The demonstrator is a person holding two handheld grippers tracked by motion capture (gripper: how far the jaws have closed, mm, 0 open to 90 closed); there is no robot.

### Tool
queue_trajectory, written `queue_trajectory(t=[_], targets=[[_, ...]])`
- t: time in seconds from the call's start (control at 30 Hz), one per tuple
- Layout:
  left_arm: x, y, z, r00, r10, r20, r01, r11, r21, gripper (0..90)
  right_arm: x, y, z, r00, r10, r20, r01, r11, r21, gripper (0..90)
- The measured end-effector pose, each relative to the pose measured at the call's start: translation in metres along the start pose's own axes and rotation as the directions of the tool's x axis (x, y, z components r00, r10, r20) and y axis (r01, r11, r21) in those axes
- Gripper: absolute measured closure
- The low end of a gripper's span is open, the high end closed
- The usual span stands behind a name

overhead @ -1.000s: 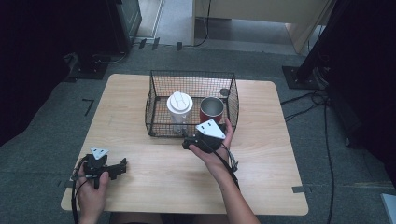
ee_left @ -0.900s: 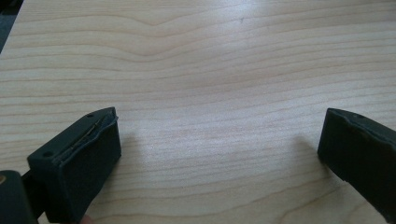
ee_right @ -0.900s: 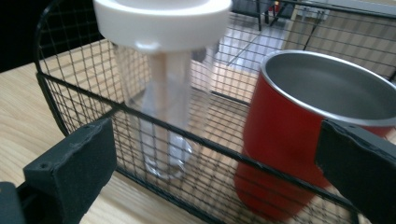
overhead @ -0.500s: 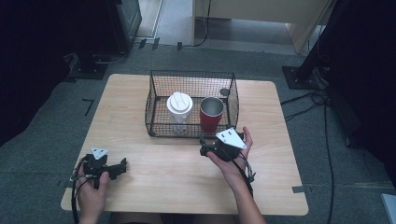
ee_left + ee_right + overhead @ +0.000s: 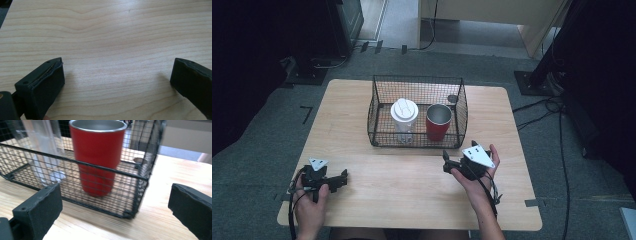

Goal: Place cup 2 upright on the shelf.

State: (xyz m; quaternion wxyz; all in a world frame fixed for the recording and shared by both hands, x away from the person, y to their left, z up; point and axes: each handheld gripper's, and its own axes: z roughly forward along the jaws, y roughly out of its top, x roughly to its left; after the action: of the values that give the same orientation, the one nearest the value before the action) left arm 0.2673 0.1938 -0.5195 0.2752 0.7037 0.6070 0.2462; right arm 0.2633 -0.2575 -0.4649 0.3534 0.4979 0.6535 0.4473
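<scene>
A black wire basket (image 5: 379, 107) stands at the middle back of the wooden table (image 5: 412, 200). Inside it are a red metal cup (image 5: 438, 121) on the right and a clear tumbler with a white lid (image 5: 404, 117) on the left, both upright. My right gripper (image 5: 445, 163) is held open just in front of the basket's right front corner, empty. In the right gripper view the red cup (image 5: 97, 157) and the tumbler (image 5: 42, 152) show behind the basket (image 5: 146, 185) mesh, between my right gripper's (image 5: 113, 192) jaws. My left gripper (image 5: 341, 180) rests open near the front left, over bare wood (image 5: 117, 67).
A small dark round object (image 5: 452, 98) lies at the basket's back right corner, also seen in the right gripper view (image 5: 138, 160). Grey floor with cables surrounds the table. Bare tabletop lies between the two grippers and along the front edge.
My right gripper has drawn back from the basket's front wall, toward the person and a little to the right. The left gripper has not moved.
</scene>
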Motion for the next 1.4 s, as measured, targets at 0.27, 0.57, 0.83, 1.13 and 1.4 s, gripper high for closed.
queue_trajectory(t=[0.27, 0.57, 0.83, 1.13, 1.4], targets=[[0.000, 0.000, 0.000, 1.0000, 0.000, 0.000, 0.000, 1.0000, 0.000, 0.0, -0.023, -0.013, -0.010, 0.9985, 0.022, 0.049, -0.023, 0.999, 0.022, 0.0], [0.000, 0.000, 0.000, 1.0000, 0.000, 0.000, 0.000, 1.0000, 0.000, 0.0, -0.044, -0.028, -0.019, 0.9948, 0.047, 0.091, -0.051, 0.998, 0.041, 0.0], [0.000, 0.000, 0.000, 1.0000, 0.000, 0.000, 0.000, 1.0000, 0.000, 0.0, -0.067, -0.042, -0.030, 0.9876, 0.071, 0.140, -0.080, 0.995, 0.066, 0.0], [-0.002, 0.000, 0.000, 1.0000, 0.006, 0.007, -0.006, 1.0000, -0.001, 0.0, -0.097, -0.061, -0.046, 0.9762, 0.097, 0.194, -0.118, 0.988, 0.095, 0.0], [-0.002, 0.000, 0.000, 1.0000, 0.004, 0.007, -0.004, 1.0000, -0.002, 0.0, -0.118, -0.073, -0.059, 0.9650, 0.120, 0.233, -0.152, 0.981, 0.124, 0.0]])
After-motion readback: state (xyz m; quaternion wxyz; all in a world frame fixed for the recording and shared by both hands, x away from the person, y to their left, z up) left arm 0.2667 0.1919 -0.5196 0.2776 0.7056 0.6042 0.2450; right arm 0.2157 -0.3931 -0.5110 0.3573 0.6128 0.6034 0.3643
